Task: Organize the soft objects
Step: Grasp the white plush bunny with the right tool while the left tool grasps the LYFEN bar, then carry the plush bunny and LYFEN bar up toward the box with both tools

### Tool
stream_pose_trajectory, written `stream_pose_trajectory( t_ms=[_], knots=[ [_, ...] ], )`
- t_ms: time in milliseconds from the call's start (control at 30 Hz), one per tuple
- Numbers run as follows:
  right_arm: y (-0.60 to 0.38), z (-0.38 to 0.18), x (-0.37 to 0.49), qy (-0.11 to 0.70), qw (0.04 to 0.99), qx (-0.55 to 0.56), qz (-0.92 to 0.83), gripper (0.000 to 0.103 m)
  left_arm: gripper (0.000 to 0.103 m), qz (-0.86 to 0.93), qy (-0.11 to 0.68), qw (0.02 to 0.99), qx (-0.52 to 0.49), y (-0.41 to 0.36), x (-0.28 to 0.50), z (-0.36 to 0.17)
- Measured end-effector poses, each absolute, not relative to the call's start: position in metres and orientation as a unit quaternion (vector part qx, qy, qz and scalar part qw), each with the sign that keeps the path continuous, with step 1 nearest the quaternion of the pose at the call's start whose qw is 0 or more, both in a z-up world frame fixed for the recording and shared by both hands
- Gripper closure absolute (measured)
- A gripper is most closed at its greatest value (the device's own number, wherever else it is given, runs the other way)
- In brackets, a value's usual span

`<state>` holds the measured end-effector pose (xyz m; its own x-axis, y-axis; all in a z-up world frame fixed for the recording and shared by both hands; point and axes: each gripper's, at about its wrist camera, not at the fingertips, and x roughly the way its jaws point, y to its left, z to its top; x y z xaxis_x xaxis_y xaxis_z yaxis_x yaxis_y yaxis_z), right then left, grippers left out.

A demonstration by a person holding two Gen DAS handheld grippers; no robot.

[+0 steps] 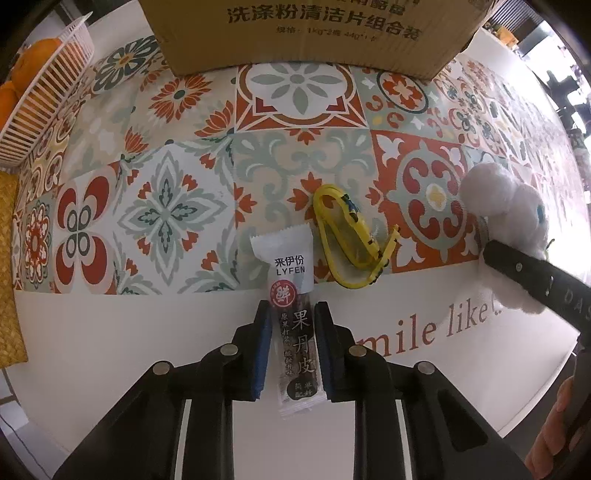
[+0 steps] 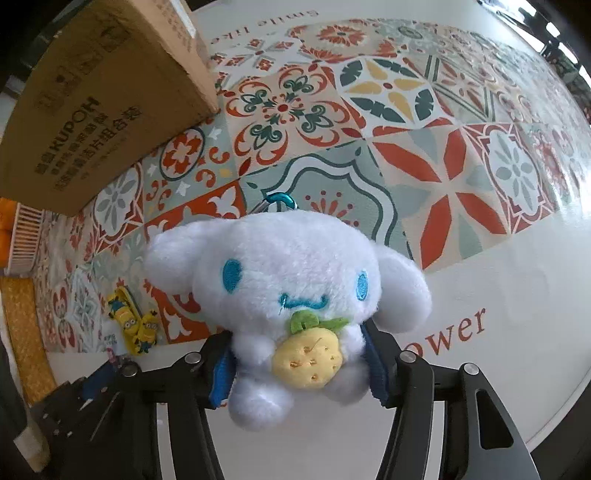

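Observation:
A long snack stick [image 1: 293,325] in a white and dark red wrapper lies on the table's white border. My left gripper [image 1: 291,308] points down and is shut on it, with a blue pad against each long side. A white plush dog [image 2: 291,273] with blue eyes and a yellow fruit sits between the blue pads [image 2: 223,373] of my right gripper [image 2: 295,334], which press into its sides. A blue clip [image 2: 279,201] shows behind its head. In the left wrist view the same plush dog [image 1: 495,195] is at the right, with a black finger [image 1: 532,275] across it.
A yellow minion-print pouch [image 1: 345,238] [image 2: 133,325] lies between the two grippers. A cardboard box [image 1: 295,33] [image 2: 92,110] stands at the back. A white basket [image 1: 55,85] of oranges and a woven yellow mat [image 1: 7,280] are at the left. A hand [image 1: 546,439] shows low right.

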<state>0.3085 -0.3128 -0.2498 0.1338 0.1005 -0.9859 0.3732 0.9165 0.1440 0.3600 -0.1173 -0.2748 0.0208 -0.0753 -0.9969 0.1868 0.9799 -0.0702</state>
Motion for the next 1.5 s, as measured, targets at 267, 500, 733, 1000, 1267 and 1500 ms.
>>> stream_pose_trajectory(
  t_ms=[267, 500, 733, 1000, 1267, 1500],
  knots=[
    [-0.293, -0.239, 0.288, 0.641, 0.744, 0.177, -0.062, 0.046, 0.08, -0.11, 0.681, 0.724, 0.018, -0.098, 0.348, -0.26],
    [-0.279, -0.218, 0.283, 0.623, 0.762, 0.17, -0.048, 0.046, 0.08, -0.118, 0.659, 0.743, -0.002, -0.084, 0.345, -0.233],
    [-0.278, -0.191, 0.283, 0.602, 0.781, 0.161, -0.037, 0.046, 0.08, -0.125, 0.626, 0.769, -0.006, -0.072, 0.342, -0.201],
    [-0.263, -0.161, 0.281, 0.576, 0.803, 0.152, -0.022, 0.046, 0.08, -0.132, 0.588, 0.798, -0.011, -0.067, 0.341, -0.166],
    [-0.247, -0.131, 0.277, 0.542, 0.829, 0.141, -0.01, 0.046, 0.08, -0.14, 0.546, 0.826, -0.011, -0.061, 0.343, -0.133],
    [-0.24, -0.107, 0.28, 0.515, 0.846, 0.137, 0.0, 0.046, 0.08, -0.148, 0.517, 0.843, -0.01, -0.056, 0.347, -0.107]
  ],
)
